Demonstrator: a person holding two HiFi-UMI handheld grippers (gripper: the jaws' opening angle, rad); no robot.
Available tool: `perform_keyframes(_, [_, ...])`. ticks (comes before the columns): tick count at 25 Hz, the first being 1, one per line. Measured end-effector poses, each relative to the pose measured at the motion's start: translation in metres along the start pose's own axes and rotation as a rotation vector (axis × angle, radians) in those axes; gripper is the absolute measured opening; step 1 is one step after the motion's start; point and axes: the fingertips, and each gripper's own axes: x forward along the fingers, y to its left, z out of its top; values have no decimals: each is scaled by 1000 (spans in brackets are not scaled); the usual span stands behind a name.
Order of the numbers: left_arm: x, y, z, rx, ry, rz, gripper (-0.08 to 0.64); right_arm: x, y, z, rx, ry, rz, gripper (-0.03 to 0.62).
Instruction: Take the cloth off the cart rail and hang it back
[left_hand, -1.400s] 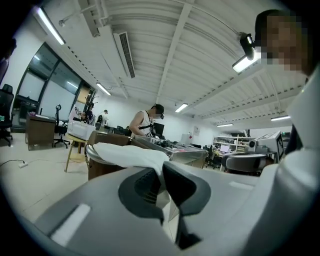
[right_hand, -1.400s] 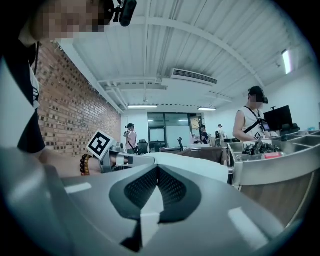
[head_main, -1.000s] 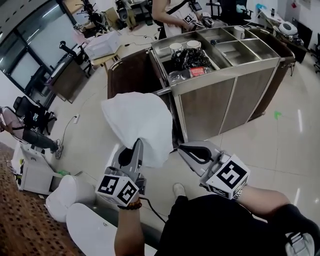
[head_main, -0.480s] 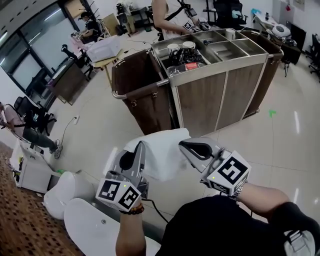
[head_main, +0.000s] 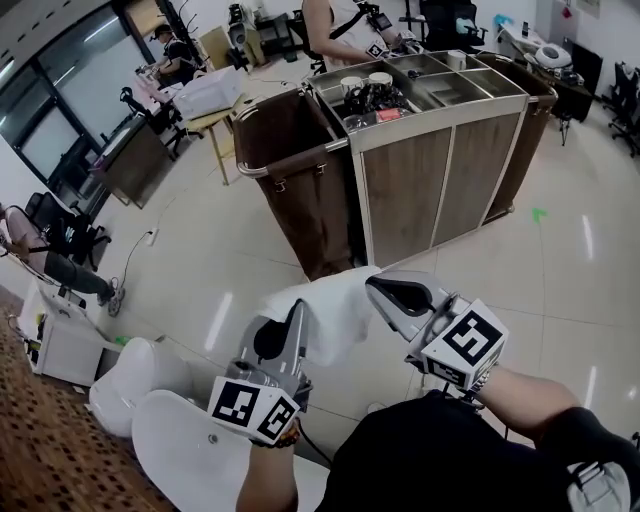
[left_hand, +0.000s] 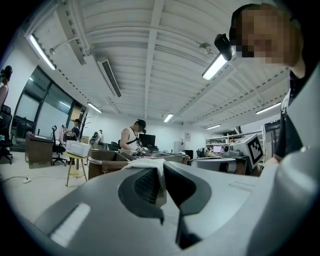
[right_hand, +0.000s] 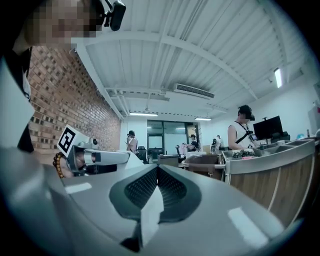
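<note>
A white cloth hangs between my two grippers, low in the head view and well short of the cart. My left gripper is shut on its left edge, and a fold of cloth shows pinched in its jaws. My right gripper is shut on the right edge, with a strip of cloth sticking out of the closed jaws. The steel-topped cart stands ahead. Its chrome rail runs round the brown bag on its left end and is bare.
A person stands behind the cart, whose top trays hold cups and wrapped items. A small table with a white box is at far left. White bins sit near my left side. A seated person is at left.
Both grippers have drawn back from the cart with the cloth. The cloth, earlier held high and spread in front of the rail, now hangs low between them.
</note>
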Motion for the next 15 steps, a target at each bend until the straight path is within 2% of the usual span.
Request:
perform_keyframes(5, [-8,-13,-2,-9,2,27,11,-19,7,-2,42,32,4,0])
perform_keyframes(8, [-4,-27,-3,-10,2,31,11,-31,-1,1,0,11,9,0])
perform_keyframes(15, [14,-50,-4,-4,2,45,11,-53,-21,8,-2,22,16,0])
